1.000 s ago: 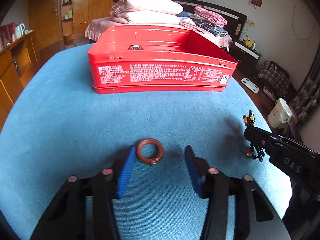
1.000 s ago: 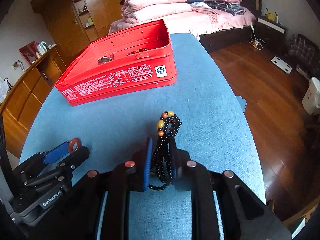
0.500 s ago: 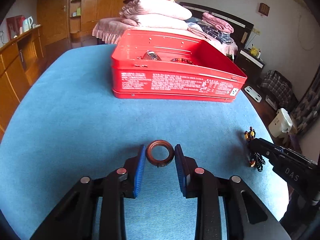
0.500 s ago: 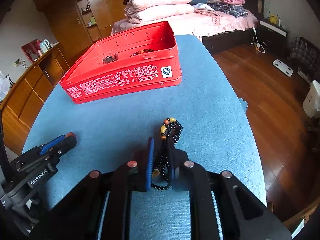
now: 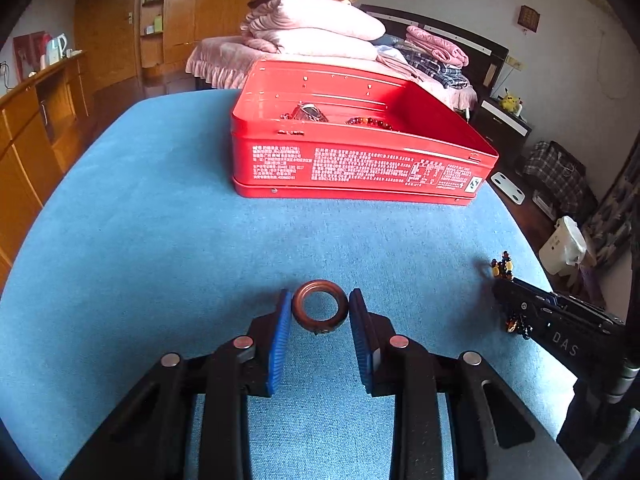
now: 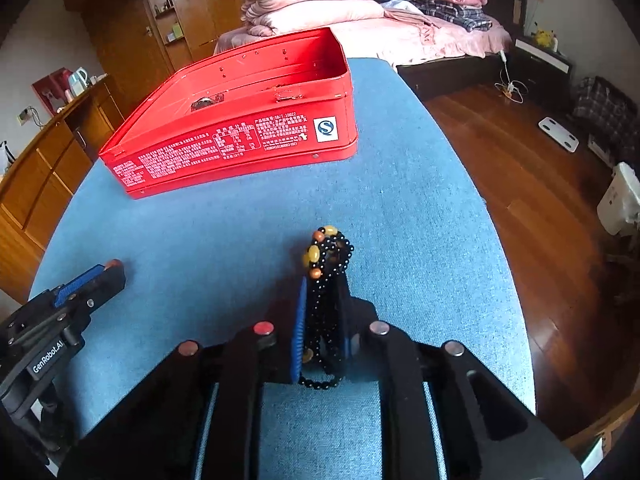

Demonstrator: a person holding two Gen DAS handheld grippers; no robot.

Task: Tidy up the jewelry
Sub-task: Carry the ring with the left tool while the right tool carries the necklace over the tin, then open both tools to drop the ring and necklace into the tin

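Observation:
My left gripper (image 5: 320, 310) is shut on a brown ring (image 5: 320, 311) and holds it above the blue tabletop (image 5: 160, 240). My right gripper (image 6: 322, 304) is shut on a black bead bracelet with amber beads (image 6: 326, 272); it also shows in the left wrist view (image 5: 503, 269). An open red tin box (image 5: 360, 160) stands farther back on the table and holds a watch-like piece (image 5: 306, 112) and a red bead string (image 5: 368, 122). The box shows in the right wrist view (image 6: 240, 132) too.
The table's right edge (image 6: 496, 240) drops to a wooden floor. A bed with piled pink bedding (image 5: 312, 28) stands behind the box. A wooden cabinet (image 5: 36, 128) runs along the left. The left gripper shows at the lower left of the right wrist view (image 6: 86, 280).
My left gripper closed on the brown ring and lifted it, moving toward the box. My right gripper kept its hold on the bracelet and rose slightly.

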